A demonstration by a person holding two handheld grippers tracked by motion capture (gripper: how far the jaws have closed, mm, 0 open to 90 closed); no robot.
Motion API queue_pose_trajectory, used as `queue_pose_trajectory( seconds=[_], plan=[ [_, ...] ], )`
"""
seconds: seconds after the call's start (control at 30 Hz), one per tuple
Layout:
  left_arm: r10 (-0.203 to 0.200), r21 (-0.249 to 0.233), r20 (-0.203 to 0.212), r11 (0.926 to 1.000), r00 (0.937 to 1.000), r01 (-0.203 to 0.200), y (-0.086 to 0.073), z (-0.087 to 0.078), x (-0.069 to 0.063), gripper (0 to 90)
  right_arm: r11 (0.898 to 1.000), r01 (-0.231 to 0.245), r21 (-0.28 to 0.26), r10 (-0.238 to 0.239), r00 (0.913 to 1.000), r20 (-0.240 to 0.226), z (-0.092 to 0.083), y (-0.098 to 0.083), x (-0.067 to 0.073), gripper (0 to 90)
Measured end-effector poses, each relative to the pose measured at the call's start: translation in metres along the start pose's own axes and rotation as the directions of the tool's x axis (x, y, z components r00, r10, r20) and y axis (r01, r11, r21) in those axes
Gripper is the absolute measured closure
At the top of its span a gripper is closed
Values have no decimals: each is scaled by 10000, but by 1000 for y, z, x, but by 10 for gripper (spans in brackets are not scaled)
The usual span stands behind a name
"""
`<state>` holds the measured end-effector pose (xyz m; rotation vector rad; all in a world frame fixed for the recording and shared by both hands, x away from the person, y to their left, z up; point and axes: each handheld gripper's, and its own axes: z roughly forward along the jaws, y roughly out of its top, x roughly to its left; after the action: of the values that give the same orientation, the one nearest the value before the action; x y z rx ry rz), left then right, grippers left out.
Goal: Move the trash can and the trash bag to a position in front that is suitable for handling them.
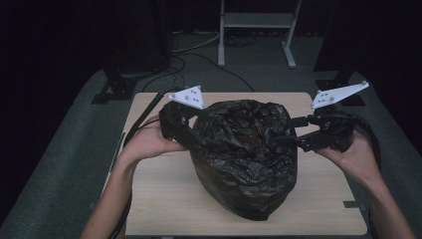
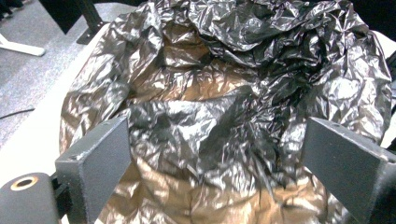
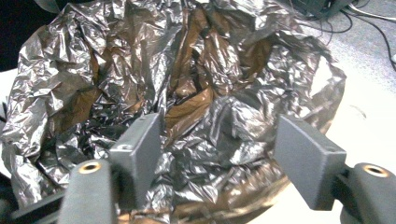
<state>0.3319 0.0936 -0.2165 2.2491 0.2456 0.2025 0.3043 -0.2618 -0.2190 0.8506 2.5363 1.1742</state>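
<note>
A crumpled black plastic bag (image 1: pixel 244 154) lies bulging in the middle of the light wooden table (image 1: pixel 164 199), and something brownish shows through its thin film. My left gripper (image 1: pixel 199 141) rests at the bag's left side and my right gripper (image 1: pixel 291 130) at its right side, each held in a hand. In the left gripper view my left gripper (image 2: pixel 217 126) has its jaws wide apart, with loose bag film (image 2: pixel 243 56) bulging between them and no pad pressing on it. My right gripper (image 3: pixel 219 123) is open too, with wrinkled bag film (image 3: pixel 116 56) between its jaws.
The table stands on grey carpet. A white frame with two legs (image 1: pixel 259 22) stands behind it, cables (image 1: pixel 199 55) run over the floor, and a black stand foot (image 1: pixel 119 82) sits off the table's far left corner. Bare tabletop shows in front of the bag.
</note>
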Motion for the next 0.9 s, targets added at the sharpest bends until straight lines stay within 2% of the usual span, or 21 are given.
queue_pose_trajectory(
  seconds=[0.2, 0.23, 0.43, 0.63, 0.9],
  plan=[
    [-212, -94, -188, 9997, 9996, 210, -11, -12, 2, 77, 9994, -264, -240, 267, 9996, 118, -10, -9, -4, 277],
    [-322, -242, -212, 9992, 9993, 316, -14, -16, 3, 77, 9988, -356, -336, 362, 9992, 185, -14, -12, -6, 275],
    [-547, -447, -322, 9976, 9980, 532, -23, -27, 4, 77, 9972, -583, -466, 601, 9975, 380, -26, -22, -10, 272],
    [-560, -383, -443, 9978, 9974, 543, -29, -30, 2, 77, 9954, -801, -519, 823, 9957, 418, -33, -35, -14, 273],
    [-800, -349, -643, 9963, 9947, 779, -39, -32, 4, 77, 9907, -1237, -557, 1269, 9903, 571, -40, -57, -24, 273]
  ],
)
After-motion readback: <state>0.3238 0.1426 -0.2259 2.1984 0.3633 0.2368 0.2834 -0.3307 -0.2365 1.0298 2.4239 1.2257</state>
